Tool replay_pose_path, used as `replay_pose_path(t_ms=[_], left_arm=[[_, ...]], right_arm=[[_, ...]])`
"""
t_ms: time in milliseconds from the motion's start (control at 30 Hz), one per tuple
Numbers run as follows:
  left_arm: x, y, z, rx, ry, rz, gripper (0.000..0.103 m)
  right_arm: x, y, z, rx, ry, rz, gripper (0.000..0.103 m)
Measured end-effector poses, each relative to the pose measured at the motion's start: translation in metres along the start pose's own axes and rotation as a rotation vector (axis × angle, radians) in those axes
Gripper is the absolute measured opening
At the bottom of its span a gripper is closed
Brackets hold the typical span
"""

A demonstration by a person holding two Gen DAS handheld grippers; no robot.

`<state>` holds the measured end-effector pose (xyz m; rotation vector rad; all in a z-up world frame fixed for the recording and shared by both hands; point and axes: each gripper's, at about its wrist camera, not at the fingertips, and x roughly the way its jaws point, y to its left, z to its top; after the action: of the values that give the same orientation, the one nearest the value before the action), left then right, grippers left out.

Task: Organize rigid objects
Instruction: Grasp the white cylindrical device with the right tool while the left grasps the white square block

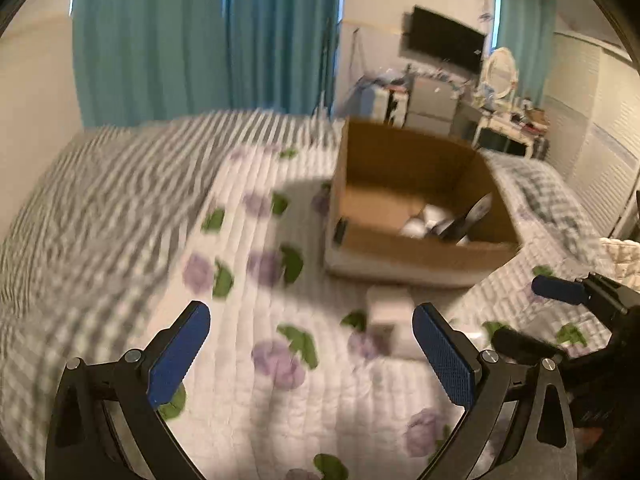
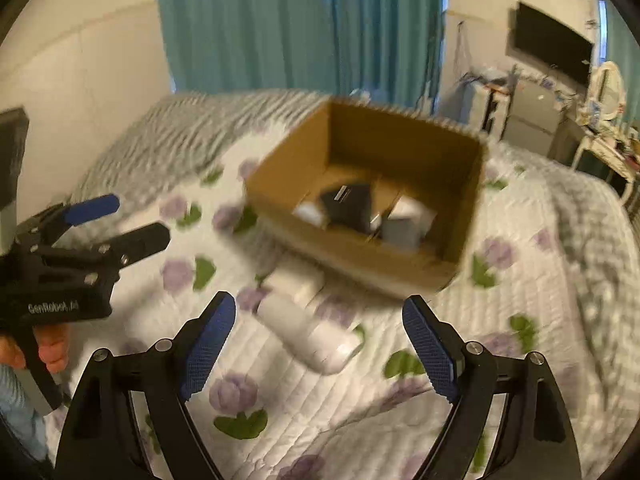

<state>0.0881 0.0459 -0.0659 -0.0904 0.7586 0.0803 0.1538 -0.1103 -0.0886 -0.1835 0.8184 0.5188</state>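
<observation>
- Bedroom: quilted floral bed [image 2: 420,412] with teal curtains behind; both views blurred.
- Right claw [image 2: 320,348] and left claw [image 1: 312,356] both gape wide, holding nothing.
- White bottle [image 2: 316,336] lies on its side just in front of the box [image 2: 360,256], a blurred white item [image 2: 296,280] between them.
- Bottle likely light, stiff, smooth; grip across its middle.
- Box open-topped, part filled, free bed around it.

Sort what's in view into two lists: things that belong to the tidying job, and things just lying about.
Part of the job:
- cardboard box, open, some items already inside
- white bottle lying on the quilt
- white block beside it, blurred
- left gripper and right gripper, both open and empty

Just there:
- quilt
- curtains
- television
- dressing table
</observation>
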Motion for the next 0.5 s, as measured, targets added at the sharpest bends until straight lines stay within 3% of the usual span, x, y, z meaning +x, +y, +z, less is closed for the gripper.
replay_pose_path(t_ms=[133,300,367,500], left_arm=[[0.015,0.004,-0.011,0.012,0.027,0.015,0.103],[0.02,-0.001,-0.018,0.042,0.042,0.017,0.103],[0.02,0.0,-0.019,0.039,0.044,0.016,0.103],[0.018,0.001,-0.018,0.033,0.04,0.015,0.103]], right_arm=[[0.049,0.01,-0.014,-0.059,0.102,-0.032,0.086],[0.083,0.011,-0.018,-0.073,0.185,0.021,0.086],[0.094,0.014,-0.016,-0.113,0.204,0.005,0.086],[0.111,0.014,-0.017,-0.127,0.258,-0.027,0.075]])
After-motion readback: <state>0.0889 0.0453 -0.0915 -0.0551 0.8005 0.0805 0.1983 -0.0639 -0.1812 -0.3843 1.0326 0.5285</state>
